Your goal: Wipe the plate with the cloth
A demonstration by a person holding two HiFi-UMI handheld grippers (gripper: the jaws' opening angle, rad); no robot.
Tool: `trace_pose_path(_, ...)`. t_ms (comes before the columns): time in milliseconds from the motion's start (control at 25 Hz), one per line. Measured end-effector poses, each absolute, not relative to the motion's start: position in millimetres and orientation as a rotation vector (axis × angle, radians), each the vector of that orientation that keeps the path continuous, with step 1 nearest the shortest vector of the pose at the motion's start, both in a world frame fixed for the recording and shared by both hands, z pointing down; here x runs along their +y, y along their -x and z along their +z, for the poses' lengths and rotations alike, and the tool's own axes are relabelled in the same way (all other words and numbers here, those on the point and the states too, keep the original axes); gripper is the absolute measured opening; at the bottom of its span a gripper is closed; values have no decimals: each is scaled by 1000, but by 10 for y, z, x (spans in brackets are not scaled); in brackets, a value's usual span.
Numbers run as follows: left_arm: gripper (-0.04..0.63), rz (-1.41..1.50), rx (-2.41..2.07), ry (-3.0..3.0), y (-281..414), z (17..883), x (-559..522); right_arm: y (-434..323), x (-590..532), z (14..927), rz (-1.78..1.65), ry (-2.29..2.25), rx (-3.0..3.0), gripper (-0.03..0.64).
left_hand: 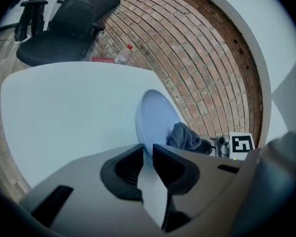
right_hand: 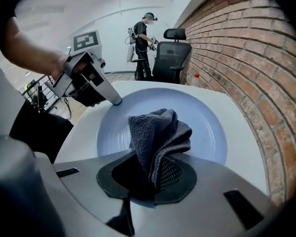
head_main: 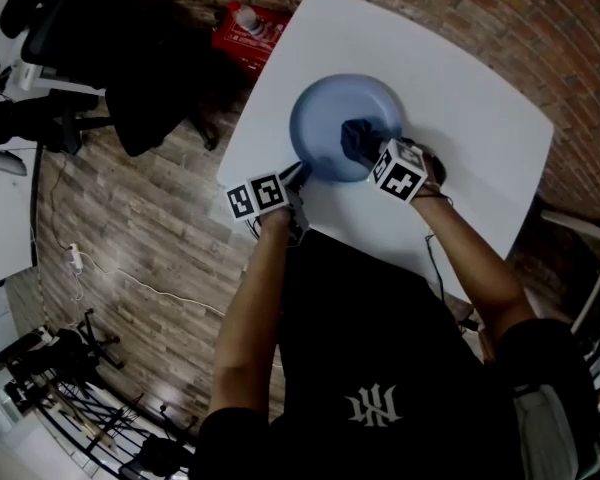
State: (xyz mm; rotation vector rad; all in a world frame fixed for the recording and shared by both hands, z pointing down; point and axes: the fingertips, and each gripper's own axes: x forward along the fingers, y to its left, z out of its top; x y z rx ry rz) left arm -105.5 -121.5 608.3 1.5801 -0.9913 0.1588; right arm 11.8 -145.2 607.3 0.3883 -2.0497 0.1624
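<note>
A pale blue plate (head_main: pixel 330 118) lies on the white table (head_main: pixel 460 98). My left gripper (head_main: pixel 298 175) is shut on the plate's near-left rim; in the left gripper view its jaws (left_hand: pixel 147 153) pinch the edge of the plate (left_hand: pixel 158 120). My right gripper (head_main: pixel 368 154) is over the plate's near-right part, shut on a crumpled dark grey cloth (head_main: pixel 358 138). In the right gripper view the cloth (right_hand: pixel 158 132) sticks out of the jaws (right_hand: pixel 150 174) and rests on the plate (right_hand: pixel 212 122), with the left gripper (right_hand: pixel 91 85) at the rim beyond.
The table's edges are close on all sides of the plate. A black office chair (head_main: pixel 130 58) and a red pack with a bottle (head_main: pixel 248 26) stand on the floor at the far left. A person (right_hand: pixel 142 43) stands far off by another chair (right_hand: pixel 171 53).
</note>
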Motion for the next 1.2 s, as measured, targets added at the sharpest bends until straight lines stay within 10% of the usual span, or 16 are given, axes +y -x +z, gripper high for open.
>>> trace_pose_path(1200, 74, 170, -953, -1595, 1052, 6063, -1197, -358, -2403, 5861, 9, -601, -2047, 77)
